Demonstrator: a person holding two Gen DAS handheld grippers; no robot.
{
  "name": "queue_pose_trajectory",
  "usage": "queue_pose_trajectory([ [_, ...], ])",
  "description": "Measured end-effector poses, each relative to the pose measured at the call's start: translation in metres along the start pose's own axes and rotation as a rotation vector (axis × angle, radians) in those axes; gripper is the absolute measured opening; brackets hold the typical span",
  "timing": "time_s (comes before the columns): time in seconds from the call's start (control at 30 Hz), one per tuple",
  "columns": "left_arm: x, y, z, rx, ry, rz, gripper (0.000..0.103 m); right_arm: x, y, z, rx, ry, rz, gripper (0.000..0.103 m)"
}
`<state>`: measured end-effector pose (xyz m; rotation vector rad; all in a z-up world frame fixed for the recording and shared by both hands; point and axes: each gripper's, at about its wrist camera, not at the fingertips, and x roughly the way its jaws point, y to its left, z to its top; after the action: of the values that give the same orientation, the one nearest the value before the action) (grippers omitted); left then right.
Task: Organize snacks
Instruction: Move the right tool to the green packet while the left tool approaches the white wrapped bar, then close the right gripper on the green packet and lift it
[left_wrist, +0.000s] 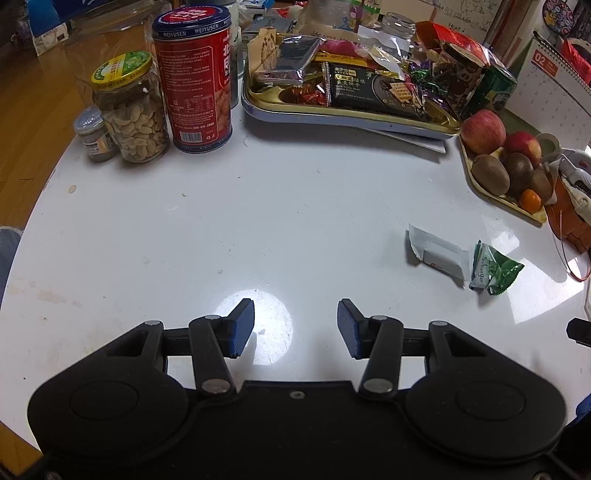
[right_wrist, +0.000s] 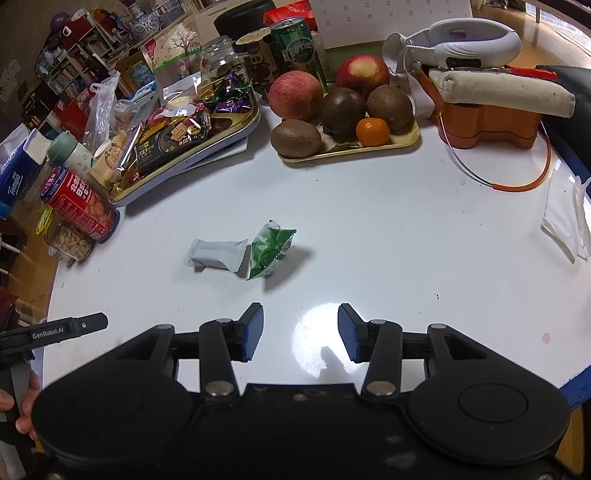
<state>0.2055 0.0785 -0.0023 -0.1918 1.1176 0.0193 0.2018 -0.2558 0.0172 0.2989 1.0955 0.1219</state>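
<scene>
A cluttered living room with bookshelves at the back surrounds a round white bench (right_wrist: 369, 229), bare in the middle and crowded along its far edge. The largest thing on it is the gold snack tray (right_wrist: 236, 133), far ahead and left of the right fingers, heaped with biscuit packs and foil-wrapped sweets. Right of that sits the fruit tray (right_wrist: 413, 142) with apples, kiwis and a mandarin. From the left wrist view a red biscuit tin (left_wrist: 194, 77) and a jar of peanuts (left_wrist: 131, 110) stand far ahead and to the left of the left fingers.

Two loose packets remain on the open bench, touching end to end: a white snack packet (right_wrist: 216, 254) and a green snack packet (right_wrist: 271, 248). They lie just ahead of the right gripper (right_wrist: 300, 332), slightly left of its gap, and well off to the right of the left gripper (left_wrist: 295, 326).

Both sets of fingers are spread apart with nothing between them.

The packets look light, thin and crinkly, with slick film likely to slide on the glossy top. The green one stands puffed and tilted, so pinching across its raised body seems easiest. The white one lies flat; its crimped end or short width is probably the best hold, with a gentle squeeze in case the contents crumble.
</scene>
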Motion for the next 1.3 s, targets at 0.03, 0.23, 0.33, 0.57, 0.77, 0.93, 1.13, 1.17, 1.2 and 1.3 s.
queue_pose_trajectory([
  [0.03, 0.001, 0.001, 0.001, -0.01, 0.003, -0.005, 0.056, 0.001, 0.0, 0.003, 0.004, -0.011, 0.0, 0.05],
  [0.23, 0.007, -0.003, 0.003, -0.027, 0.022, -0.034, 0.056, 0.018, -0.002, 0.019, 0.034, -0.019, -0.028, 0.053],
  [0.33, 0.008, -0.004, 0.005, -0.026, 0.029, -0.046, 0.056, 0.03, -0.002, 0.028, 0.064, -0.002, -0.025, 0.054],
  [0.57, 0.009, 0.004, 0.008, -0.095, 0.04, -0.071, 0.056, 0.065, 0.011, 0.04, 0.163, 0.059, 0.043, 0.054],
  [0.77, 0.006, 0.005, 0.009, -0.101, 0.037, -0.079, 0.056, 0.089, 0.03, 0.045, 0.162, 0.093, 0.052, 0.054],
  [0.93, 0.004, 0.005, 0.011, -0.101, 0.035, -0.096, 0.056, 0.104, 0.039, 0.049, 0.152, 0.099, 0.019, 0.054],
  [1.13, 0.003, 0.004, 0.012, -0.104, 0.038, -0.12, 0.056, 0.114, 0.049, 0.052, 0.085, 0.076, -0.063, 0.053],
  [1.17, 0.002, 0.004, 0.012, -0.102, 0.039, -0.122, 0.056, 0.116, 0.051, 0.052, 0.073, 0.078, -0.078, 0.053],
  [1.2, 0.002, 0.004, 0.012, -0.101, 0.038, -0.125, 0.056, 0.118, 0.052, 0.052, 0.064, 0.079, -0.09, 0.053],
  [1.3, 0.002, 0.004, 0.013, -0.103, 0.037, -0.129, 0.056, 0.123, 0.058, 0.052, 0.019, 0.081, -0.102, 0.049],
])
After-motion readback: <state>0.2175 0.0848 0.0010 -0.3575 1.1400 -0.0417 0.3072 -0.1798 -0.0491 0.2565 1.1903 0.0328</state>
